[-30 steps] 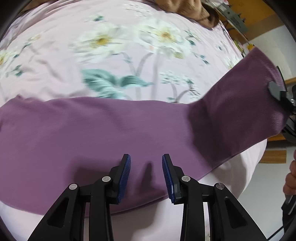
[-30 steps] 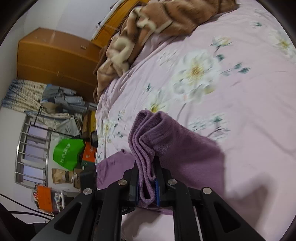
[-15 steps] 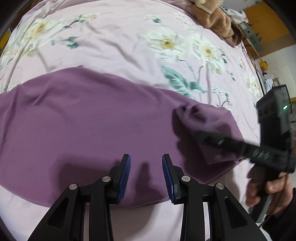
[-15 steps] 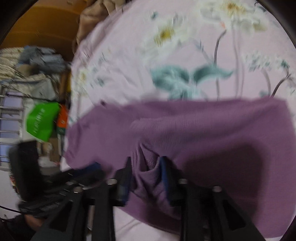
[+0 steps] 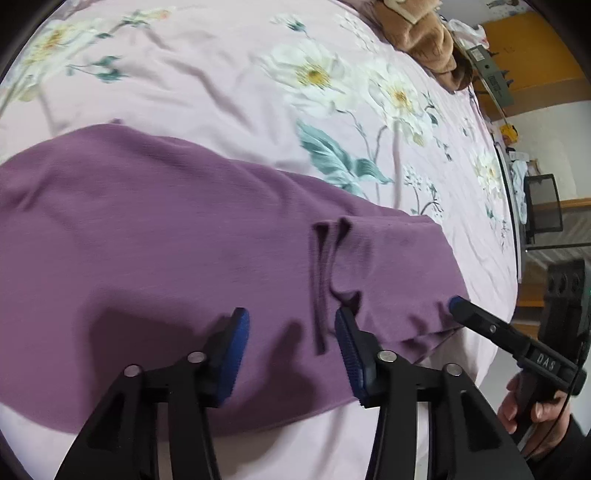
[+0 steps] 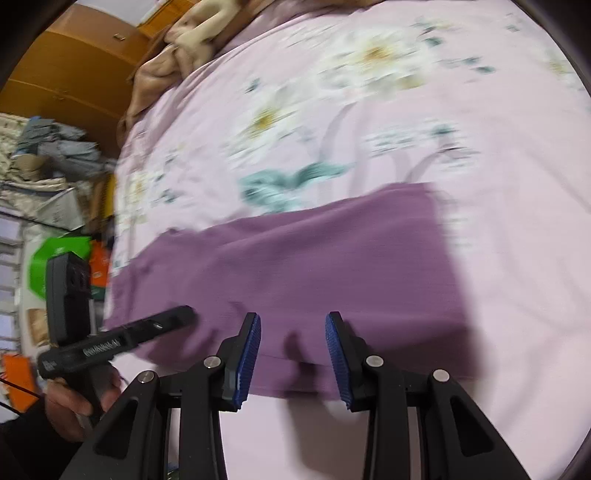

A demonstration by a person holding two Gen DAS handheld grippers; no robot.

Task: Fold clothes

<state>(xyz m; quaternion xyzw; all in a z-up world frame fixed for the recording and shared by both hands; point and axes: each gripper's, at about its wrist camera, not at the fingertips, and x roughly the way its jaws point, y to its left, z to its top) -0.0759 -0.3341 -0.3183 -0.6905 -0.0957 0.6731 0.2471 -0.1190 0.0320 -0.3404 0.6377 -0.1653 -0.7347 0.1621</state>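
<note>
We see the purple garment (image 5: pixel 177 236) flat on the floral sheet (image 5: pixel 221 74), under & ahead of both tongs. Left gripper (image 5: pixel 291 347) jaws are opening, nothing betw. them. Right gripper (image 6: pixel 291 350) jaws apart, empty, over the garment's near edge.

A brown blanket (image 5: pixel 424 33) lies bunched on the floral bedsheet (image 5: pixel 221 74).
</note>
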